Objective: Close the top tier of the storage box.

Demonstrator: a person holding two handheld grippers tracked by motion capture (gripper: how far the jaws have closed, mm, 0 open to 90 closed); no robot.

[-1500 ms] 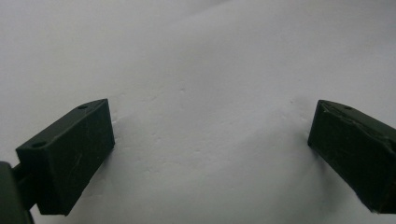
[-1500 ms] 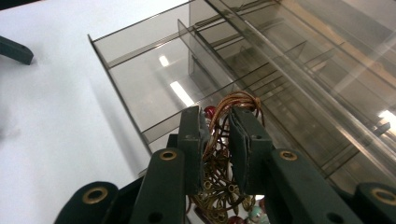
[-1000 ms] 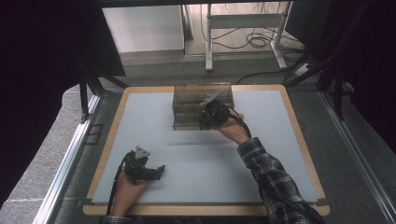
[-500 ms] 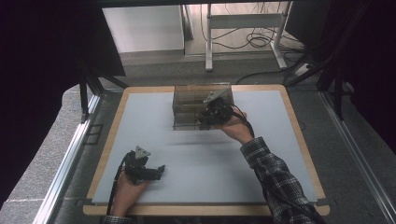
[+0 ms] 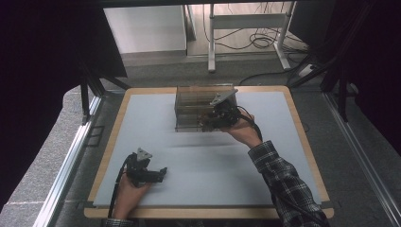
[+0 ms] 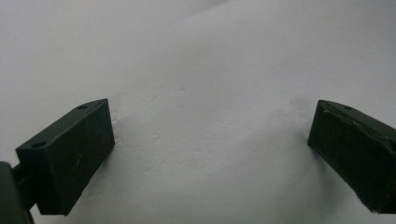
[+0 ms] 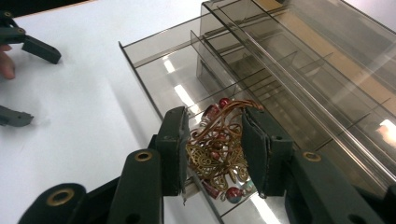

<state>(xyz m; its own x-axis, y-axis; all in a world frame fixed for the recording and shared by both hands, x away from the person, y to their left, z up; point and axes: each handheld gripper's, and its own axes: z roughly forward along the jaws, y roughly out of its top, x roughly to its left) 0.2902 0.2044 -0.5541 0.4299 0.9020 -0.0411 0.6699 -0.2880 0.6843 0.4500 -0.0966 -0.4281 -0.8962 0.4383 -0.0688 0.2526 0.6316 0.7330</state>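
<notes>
Since the earlier frame the right gripper (image 7: 215, 154) has lifted slightly and its jaws have been spreading, the gold filigree ornament (image 7: 219, 154) lying loosely between them in a drawer compartment of the smoked organizer box (image 5: 191, 106) at twelve o'clock on the table (image 5: 293, 156), apparently being released there for storage. The left gripper (image 5: 158, 174) rests spread and empty at seven o'clock. No writing is legible.

The high view looks forward and down on the table (image 5: 142, 113). The left gripper view hugs its white top. The right gripper view, close on the organizer (image 7: 289, 70) at 12 o'clock, shares the left gripper (image 7: 21, 79).
</notes>
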